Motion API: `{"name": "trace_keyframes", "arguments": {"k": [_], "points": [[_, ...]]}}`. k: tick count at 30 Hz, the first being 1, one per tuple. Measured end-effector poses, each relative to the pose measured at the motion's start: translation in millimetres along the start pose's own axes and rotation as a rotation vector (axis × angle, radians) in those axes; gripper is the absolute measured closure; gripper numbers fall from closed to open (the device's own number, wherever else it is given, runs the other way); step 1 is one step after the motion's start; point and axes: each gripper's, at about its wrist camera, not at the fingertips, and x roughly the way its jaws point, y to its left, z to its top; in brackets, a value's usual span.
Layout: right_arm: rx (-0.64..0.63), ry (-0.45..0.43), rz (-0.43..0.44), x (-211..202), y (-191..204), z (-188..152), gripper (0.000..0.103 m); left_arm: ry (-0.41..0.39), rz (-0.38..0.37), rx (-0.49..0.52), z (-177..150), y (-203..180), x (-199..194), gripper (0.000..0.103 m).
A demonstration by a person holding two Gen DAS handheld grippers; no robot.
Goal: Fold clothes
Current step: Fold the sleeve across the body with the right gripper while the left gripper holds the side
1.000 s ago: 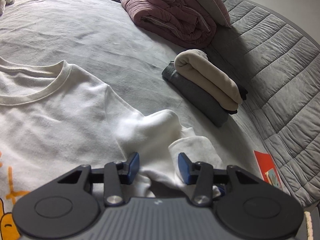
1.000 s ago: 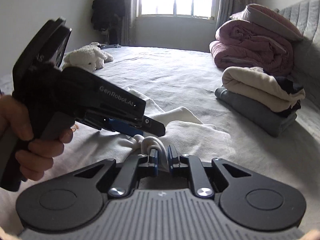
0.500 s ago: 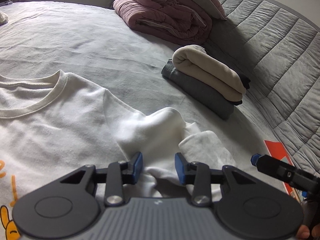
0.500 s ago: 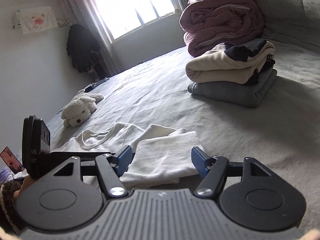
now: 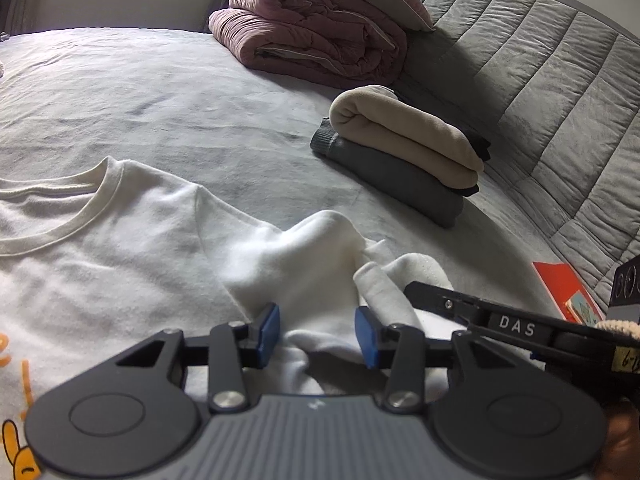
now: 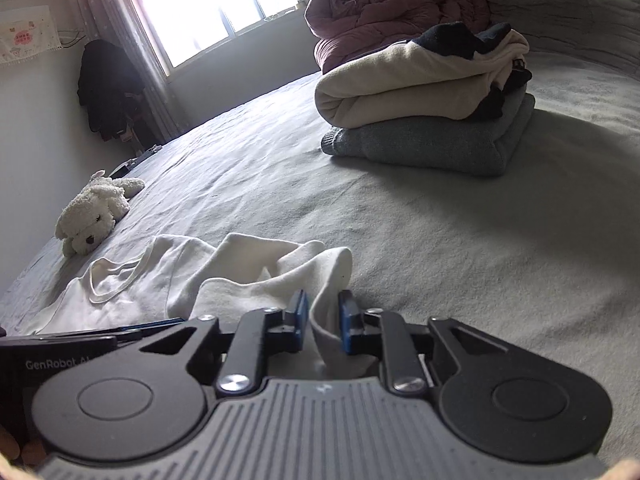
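Observation:
A white sweatshirt [image 5: 120,248] with orange print lies flat on the grey bed [image 5: 180,92], its sleeve [image 5: 320,248] bunched up to the right of the collar. My left gripper [image 5: 317,334] hovers low over the sleeve. Its jaws are opening, sleeve fabric lies between the blue pads, and the pads do not press on it. My right gripper [image 6: 323,318] is closing, and its pads pinch a fold of the sleeve's end [image 6: 332,276]. The right gripper's black fingers [image 5: 432,296] also show in the left wrist view, reaching into the cuff from the right.
A folded beige garment on a grey one [image 5: 400,148] sits beyond the sleeve, with a pink duvet [image 5: 312,36] and pillow behind. The quilted grey headboard [image 5: 540,80] runs along the right, with a red booklet [image 5: 564,288] at its foot. A white plush dog [image 6: 92,216] lies far left.
The right gripper let go of the sleeve, opened wide, moved to the sleeve's end and closed on a fold there. It has come into the left wrist view. The left gripper stayed put.

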Motion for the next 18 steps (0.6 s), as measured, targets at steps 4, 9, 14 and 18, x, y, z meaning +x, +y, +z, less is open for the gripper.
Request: {"name": "trace_keyframes", "arguments": {"k": [4,9,14,18], "points": [[-0.03,-0.085,-0.062,-25.9,0.9,7.7,0.095,-0.016,-0.01,-0.031,13.4,7.6,-14.2,0.057],[-0.085,-0.206,-0.226,-59.6,-10.1,10.7,0.095,-0.051,0.056,-0.035,33.9,27.4,-19.9,0.055],[-0.125,-0.265,-0.404,-78.1,-30.5,9.5,0.095,-0.038,0.067,-0.122,40.4,42.9,-9.6,0.058],[-0.144,-0.266,-0.516,-83.6,-48.6,10.9,0.096,-0.047,0.057,-0.095,30.5,27.5,2.2,0.067]]}}
